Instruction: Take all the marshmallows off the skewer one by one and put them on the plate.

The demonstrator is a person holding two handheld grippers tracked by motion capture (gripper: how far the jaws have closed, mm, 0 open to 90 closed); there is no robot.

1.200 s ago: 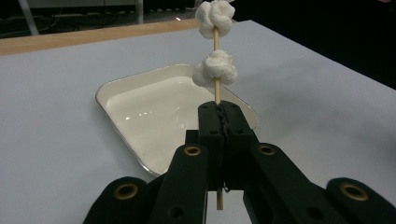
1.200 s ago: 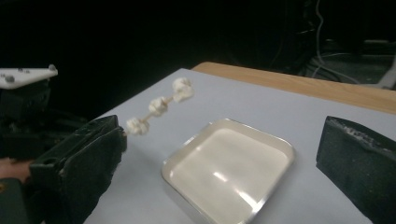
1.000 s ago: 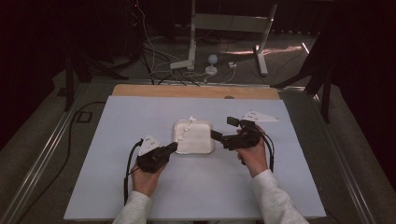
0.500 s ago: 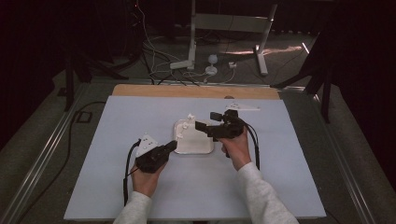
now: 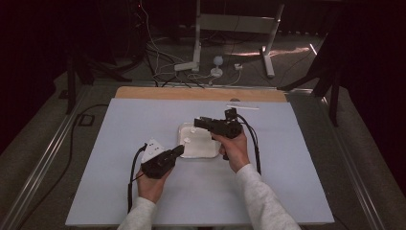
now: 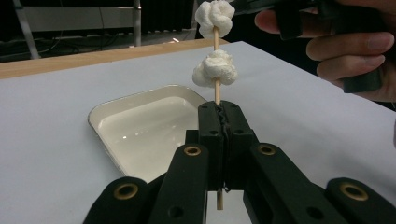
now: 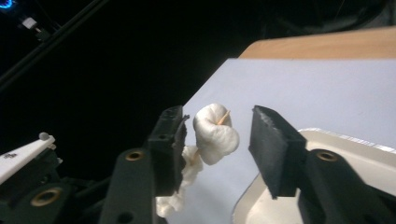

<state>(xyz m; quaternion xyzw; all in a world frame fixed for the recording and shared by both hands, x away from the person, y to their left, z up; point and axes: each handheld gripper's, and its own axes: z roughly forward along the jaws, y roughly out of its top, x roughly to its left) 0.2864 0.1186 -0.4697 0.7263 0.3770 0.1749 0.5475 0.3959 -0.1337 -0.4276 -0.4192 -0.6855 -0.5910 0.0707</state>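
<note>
Setting: dark room, cables and a stand's legs on the floor at 12 o'clock; a white table point(image 5: 119, 191) fills the high view.

Tray: white tray point(image 5: 198, 149) sits mid-table, bare inside as far as the left gripper view shows.

Left gripper point(image 6: 219, 109): clenched on a skewer point(image 6: 216, 91), held upright at the tray's 7 o'clock corner in the high view.

Skewer: two marshmallows ride it, a lower marshmallow point(image 6: 215, 69) partway up and a top marshmallow point(image 6: 214, 14) at the tip, both clear of the tray.

Right gripper point(image 7: 219, 133): jaws released, spread either side of the top marshmallow point(image 7: 214, 133); neither jaw appears to touch it. In the high view the right gripper point(image 5: 198, 122) hangs over the tray's 12 o'clock edge.

Progress: judged early. Skewer is steadied and the right jaws are lined up, but nothing is pinched yet. Both marshmallows remain to be pulled off, probably into the tray below.
</note>
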